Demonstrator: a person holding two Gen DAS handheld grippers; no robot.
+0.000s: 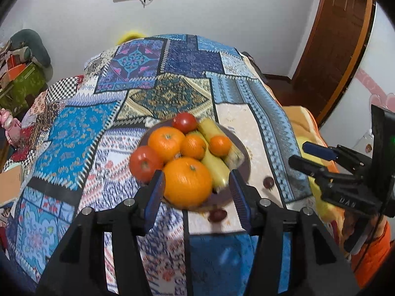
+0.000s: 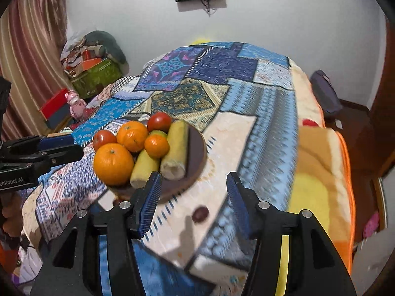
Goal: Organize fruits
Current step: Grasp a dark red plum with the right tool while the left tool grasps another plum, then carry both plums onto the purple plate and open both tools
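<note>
A dark brown plate (image 1: 245,156) (image 2: 197,148) on the patchwork cloth holds several oranges, two tomatoes and pale yellow bananas. The big orange (image 1: 187,181) (image 2: 113,164) lies at the plate's near edge. My left gripper (image 1: 197,192) is open and hovers over that edge, framing the big orange without pressing on it. My right gripper (image 2: 193,187) is open with nothing between its fingers, above the cloth to the right of the plate. Two small dark red fruits (image 1: 268,182) (image 1: 217,215) lie loose on the cloth near the plate; the right wrist view shows one (image 2: 200,214).
The patchwork cloth (image 1: 153,79) covers a rounded table. An orange and yellow blanket (image 2: 321,162) hangs at its right side. Boxes and clutter (image 2: 93,71) and a pink toy (image 2: 75,104) stand at the left. A brown door (image 1: 340,49) is at the far right.
</note>
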